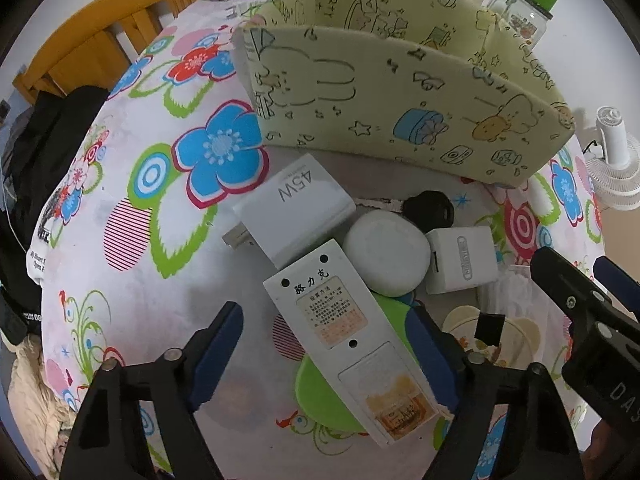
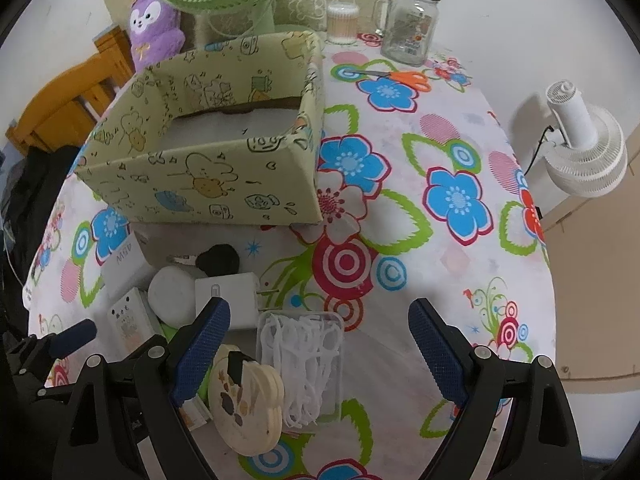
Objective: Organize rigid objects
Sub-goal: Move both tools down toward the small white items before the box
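Printed cloth tablecloth point(image 2: 440, 152), fabric-covered box point(image 2: 208, 176), smooth white plastic charger point(image 1: 296, 208), clear glass jar point(image 2: 408, 32).

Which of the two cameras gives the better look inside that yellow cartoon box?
The right wrist view. It looks down over the box's rim to its pale floor, where nothing shows. The left wrist view sits lower: the box shows its front wall and some inner walls, not the floor.
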`<state>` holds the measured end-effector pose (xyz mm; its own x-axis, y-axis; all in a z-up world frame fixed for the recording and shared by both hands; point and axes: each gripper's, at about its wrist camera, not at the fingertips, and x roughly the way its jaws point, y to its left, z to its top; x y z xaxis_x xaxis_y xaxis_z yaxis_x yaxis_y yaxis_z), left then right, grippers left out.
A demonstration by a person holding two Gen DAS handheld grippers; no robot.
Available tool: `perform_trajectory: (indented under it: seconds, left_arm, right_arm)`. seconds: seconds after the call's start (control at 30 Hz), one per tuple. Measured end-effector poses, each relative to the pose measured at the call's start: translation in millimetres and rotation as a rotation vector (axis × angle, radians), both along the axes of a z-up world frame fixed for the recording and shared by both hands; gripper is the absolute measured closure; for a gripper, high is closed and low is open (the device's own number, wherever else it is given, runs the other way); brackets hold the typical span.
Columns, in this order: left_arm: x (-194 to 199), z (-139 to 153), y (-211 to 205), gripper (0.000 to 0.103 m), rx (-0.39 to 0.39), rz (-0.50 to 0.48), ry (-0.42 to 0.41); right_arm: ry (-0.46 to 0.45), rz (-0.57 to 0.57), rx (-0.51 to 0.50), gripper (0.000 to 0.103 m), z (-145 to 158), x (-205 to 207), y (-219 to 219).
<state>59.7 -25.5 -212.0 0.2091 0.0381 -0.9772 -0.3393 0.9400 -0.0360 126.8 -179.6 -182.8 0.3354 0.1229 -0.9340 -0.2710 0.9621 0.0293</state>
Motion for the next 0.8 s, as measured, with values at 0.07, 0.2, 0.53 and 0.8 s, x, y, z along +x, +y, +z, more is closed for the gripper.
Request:
perform_trajectory:
  seconds: [0.07,0.2,0.53,0.8]
  left_arm:
    - [0.0,-1.5,2.0,0.026,-0.020,0.000,-0.017]
    - [1.0,-4.0,3.5,0.035,-0.040,-0.027,-0.034]
    - [4.8,-4.5,-3.7,0.038,-0.020,-0.124,-0.048]
    - [9.3,-1.5,-4.3,0.041,-0.008,-0.204,-0.027]
  right_arm:
    - [0.007,0.005,0.000,0.010,-2.6,1.0,2.7]
    - [0.024,0.017,0.000,0.010,-8.5,1.5,8.3]
    - [0.066,0.066,-0.007,0.010,-25.5,3.0,30.1]
    - [0.076,0.117,-0.046,0.010,-38.2,6.7,50.0]
